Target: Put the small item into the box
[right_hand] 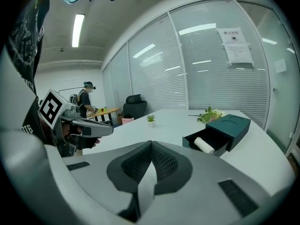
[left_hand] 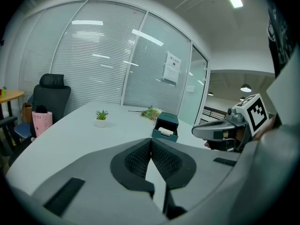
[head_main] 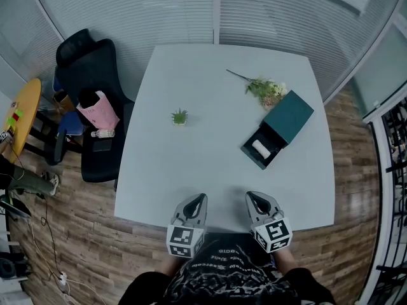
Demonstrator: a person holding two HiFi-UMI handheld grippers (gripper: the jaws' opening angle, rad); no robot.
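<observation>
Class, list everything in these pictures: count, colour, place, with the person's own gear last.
table: one, pale grey, centre
box: one, dark teal, table's right side, slid open
roll: one, white, inside the open box
potted plant: one, green, table's left-centre
flower sprig: one, green, beyond the box
office chair: one, black, left of table
bag: one, pink, on the chair
round table: one, yellow, far left
left gripper: one, grey, near table edge, shut, empty
right gripper: one, grey, beside it, shut, empty
</observation>
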